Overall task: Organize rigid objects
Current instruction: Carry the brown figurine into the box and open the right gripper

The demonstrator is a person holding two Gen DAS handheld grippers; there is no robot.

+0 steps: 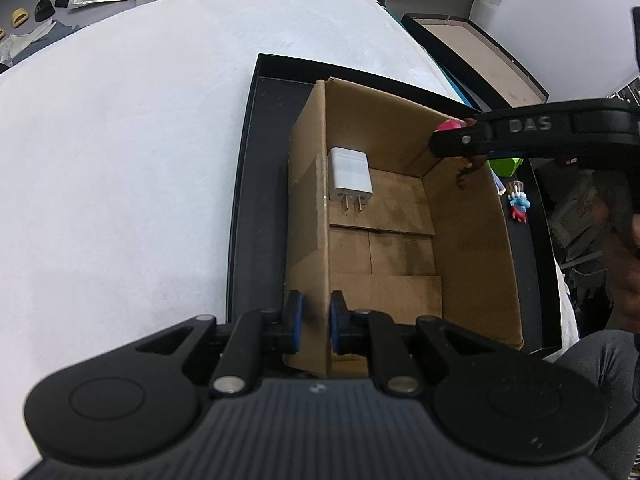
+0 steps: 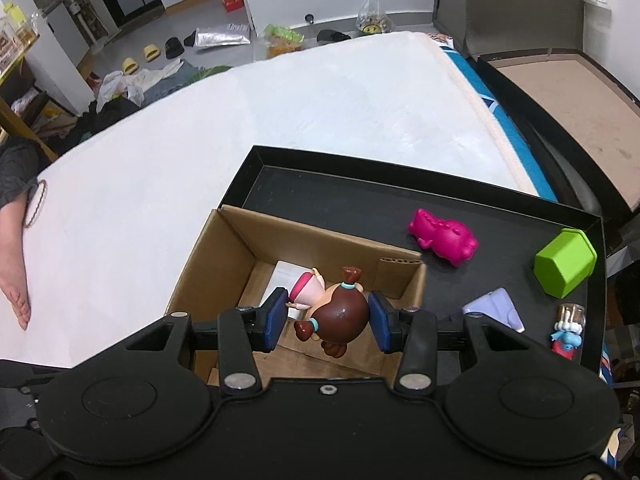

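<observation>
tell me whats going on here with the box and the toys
A person with a gripper in each hand is sorting small things into a cardboard box that sits in a black tray. The left gripper is clamped on the box wall. The right gripper has a doll between its fingers above the box, its grip unclear. A white charger already lies inside. A pink toy and green cup wait in the tray.

I am counting one cardboard box (image 2: 236, 240), one black tray (image 2: 360, 196), one white charger (image 1: 350, 174), one doll figurine (image 2: 332, 308), one pink toy (image 2: 442, 237), one green block (image 2: 566, 268), one lilac piece (image 2: 496, 306) and one small blue figure (image 2: 566, 338).
</observation>
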